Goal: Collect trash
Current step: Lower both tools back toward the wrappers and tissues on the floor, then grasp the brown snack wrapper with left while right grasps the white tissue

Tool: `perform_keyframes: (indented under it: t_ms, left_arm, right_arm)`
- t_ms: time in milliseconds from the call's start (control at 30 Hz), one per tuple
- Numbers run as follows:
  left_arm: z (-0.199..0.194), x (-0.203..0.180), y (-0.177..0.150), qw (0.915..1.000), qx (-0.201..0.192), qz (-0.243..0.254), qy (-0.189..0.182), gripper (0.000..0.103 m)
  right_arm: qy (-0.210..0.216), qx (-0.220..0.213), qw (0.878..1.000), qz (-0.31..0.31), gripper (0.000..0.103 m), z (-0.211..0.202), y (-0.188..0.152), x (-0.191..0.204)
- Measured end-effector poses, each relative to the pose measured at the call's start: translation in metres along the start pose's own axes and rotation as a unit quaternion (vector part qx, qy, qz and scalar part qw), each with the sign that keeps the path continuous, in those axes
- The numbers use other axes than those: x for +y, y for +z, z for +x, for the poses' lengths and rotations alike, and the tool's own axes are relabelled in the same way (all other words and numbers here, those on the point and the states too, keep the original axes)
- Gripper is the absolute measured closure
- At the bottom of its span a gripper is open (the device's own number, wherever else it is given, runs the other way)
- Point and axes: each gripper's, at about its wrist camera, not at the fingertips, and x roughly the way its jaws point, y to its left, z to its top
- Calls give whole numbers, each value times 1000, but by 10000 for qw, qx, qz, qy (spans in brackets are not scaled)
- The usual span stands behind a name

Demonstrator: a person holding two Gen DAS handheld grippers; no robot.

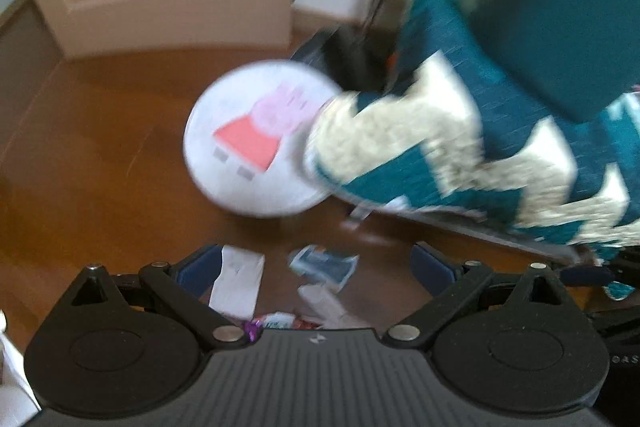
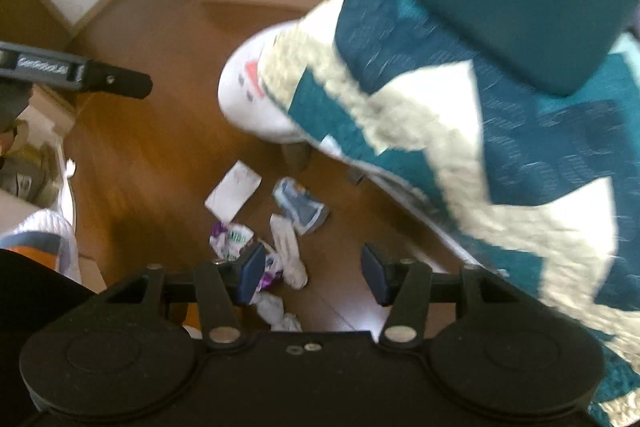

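Several scraps of trash [image 2: 256,227] strewn over brown floor [image 2: 152,167]: white paper, crumpled wrappers. Bare boards leftward, quilt edge [image 2: 400,163] close right. Left gripper [image 1: 316,267] and right gripper [image 2: 312,273] both spread, pinching nothing.

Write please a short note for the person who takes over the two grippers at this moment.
Left gripper: open, empty.
Right gripper: open, empty.
Trash, all on the wooden floor beside the quilt: white paper, blue wrapper, purple wrapper, crumpled tissues.
Done: nothing collected yet.
Left: pick up every piece. No bin is in view.
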Motion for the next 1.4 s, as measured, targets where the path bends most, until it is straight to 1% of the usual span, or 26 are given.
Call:
perform_keyframes:
  t_ms: [133, 200, 333, 467, 567, 667, 767, 867, 1033, 1100, 1133, 1200, 1300, 1333, 1400]
  left_arm:
    - [58, 31, -16, 9985, 474, -231, 122, 2]
    - [86, 44, -25, 9968, 706, -346, 127, 2]
    - [143, 70, -50, 9908, 1189, -650, 75, 2]
    - [192, 91, -71, 9826, 1608, -923, 66, 2]
    - [224, 98, -87, 9788, 1791, -986, 106, 2]
    - [245, 88, -99, 9812, 1804, -691, -25, 2]
    - [264, 63, -111, 9838, 1777, -144, -161, 2]
    - [283, 44, -126, 9829, 1813, 247, -216, 2]
    - [313, 32, -146, 9801, 1932, 452, -100, 3]
    - [321, 30, -149, 9798, 1938, 496, -23, 7]
    - [324, 31, -150, 9797, 1945, 484, -26, 8]
    - [330, 31, -151, 9797, 1955, 454, -33, 14]
    - [340, 31, -154, 9775, 2064, 443, -35, 27]
    - [343, 32, -155, 9770, 2089, 421, -24, 34]
    - [349, 34, -157, 9769, 2113, 327, -37, 40]
  right_arm:
    - [103, 319, 9994, 56, 50, 49, 1, 4]
    - [154, 507, 9986, 83, 50, 74, 1, 6]
    - [319, 933, 9951, 45, 50, 127, -2, 13]
    - [706, 1369, 9880, 63, 50, 179, -4, 16]
    - [847, 1671, 9823, 38, 50, 213, -6, 17]
    - [773, 1899, 9785, -216, 50, 248, -11, 21]
    - [697, 2029, 9751, -566, 50, 276, -18, 25]
    - [702, 2165, 9708, -752, 50, 304, -27, 26]
    - [604, 2306, 9653, -1062, 51, 337, -40, 29]
    - [532, 2358, 9626, -1226, 51, 350, -45, 30]
    - [528, 2399, 9612, -1253, 51, 356, -47, 30]
    - [530, 2453, 9594, -1284, 51, 366, -50, 30]
    - [507, 2461, 9583, -1358, 53, 377, -52, 32]
    - [471, 2441, 9586, -1386, 53, 381, -52, 32]
    - [452, 2399, 9593, -1421, 53, 386, -51, 32]
